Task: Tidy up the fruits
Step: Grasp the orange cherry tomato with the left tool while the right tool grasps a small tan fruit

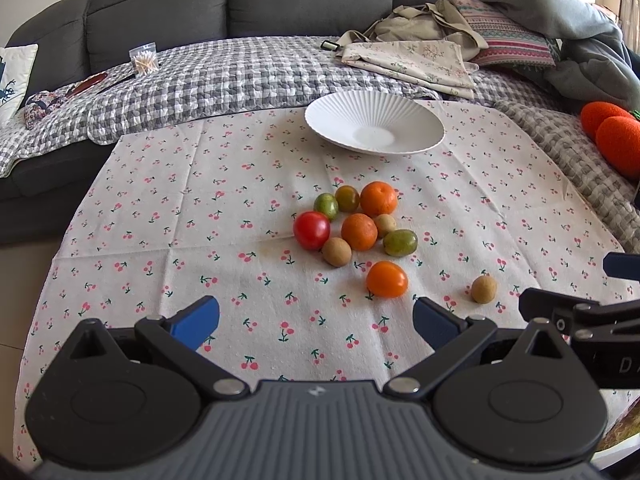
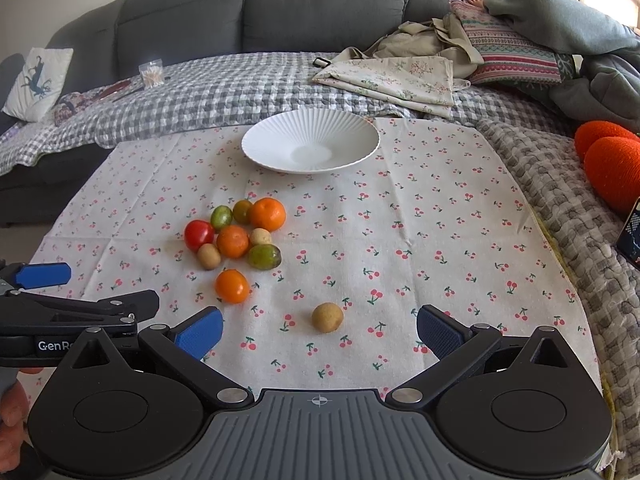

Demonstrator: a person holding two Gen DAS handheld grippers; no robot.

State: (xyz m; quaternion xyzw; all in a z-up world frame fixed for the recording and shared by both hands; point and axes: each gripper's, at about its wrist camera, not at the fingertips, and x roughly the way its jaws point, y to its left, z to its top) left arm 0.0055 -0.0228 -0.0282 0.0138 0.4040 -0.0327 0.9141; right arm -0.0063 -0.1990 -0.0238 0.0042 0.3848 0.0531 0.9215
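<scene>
Fruits, ten counted on your cherry-print cloth point(image 1: 168, 216): three round brown longans, three green plums, two dimpled mandarins, one glossy red tomato point(image 1: 311, 230), one smooth orange tomato point(image 1: 387, 279). One ribbed white ceramic plate point(image 1: 374, 122) sits beyond them. Only your right view shows a phone edge point(image 2: 631, 236). Left gripper point(image 1: 316, 318) and right gripper point(image 2: 319, 330): both spread wide, holding nothing.
</scene>
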